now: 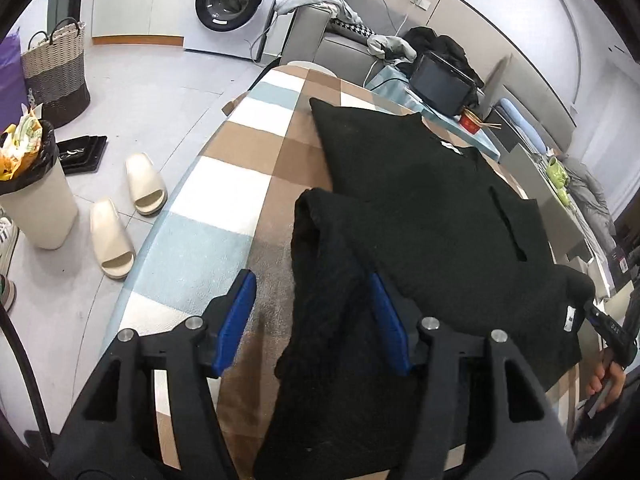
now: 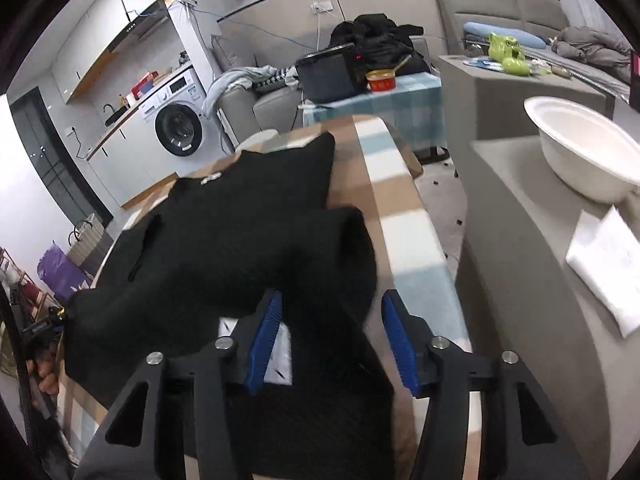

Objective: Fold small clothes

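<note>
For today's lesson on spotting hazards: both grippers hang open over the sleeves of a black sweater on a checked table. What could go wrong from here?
1. The black sweater has its sleeves already folded in; either open gripper, left or right, might snag the knit and undo a fold.
2. The right sleeve lies near the edge of the checked table, so a careless tug might pull it over that edge.

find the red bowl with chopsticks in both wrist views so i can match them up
Left wrist view: the red bowl sits upper right of centre, on the light blue cloth, just right of the dark screen.
Right wrist view: the red bowl sits upper centre, just right of the same dark screen.
Shared landmark: the washing machine.
</note>
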